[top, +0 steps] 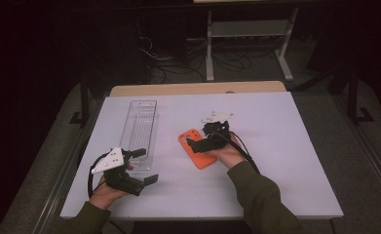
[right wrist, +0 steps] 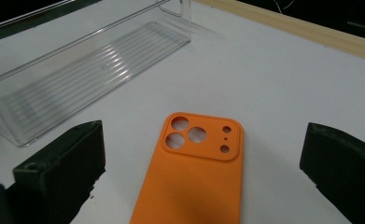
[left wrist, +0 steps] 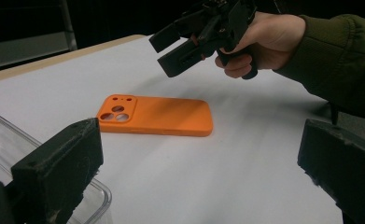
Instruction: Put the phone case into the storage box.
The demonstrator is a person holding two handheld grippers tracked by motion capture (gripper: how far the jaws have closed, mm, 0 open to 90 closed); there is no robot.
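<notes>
An orange phone case (top: pixel 197 148) lies flat on the white table, back side up with its camera cut-outs toward the far end. My right gripper (top: pixel 194 143) hovers just above it, open, jaws pointing left with nothing between them. In the right gripper view the case (right wrist: pixel 189 196) lies between and below the open right gripper (right wrist: pixel 201 158). My left gripper (top: pixel 145 165) is open at the near left, beside the near end of a clear plastic tray (top: pixel 140 127). In the left gripper view the case (left wrist: pixel 161 114) lies ahead of the left gripper (left wrist: pixel 199 177), with the right gripper (left wrist: pixel 166 52) above it.
The clear tray (right wrist: pixel 77 79) is long, ribbed on its floor, and holds nothing. The white table top (top: pixel 276 161) has a wooden strip (top: pixel 198 88) along its far edge. Beyond it stand a dark floor, cables and a white stand.
</notes>
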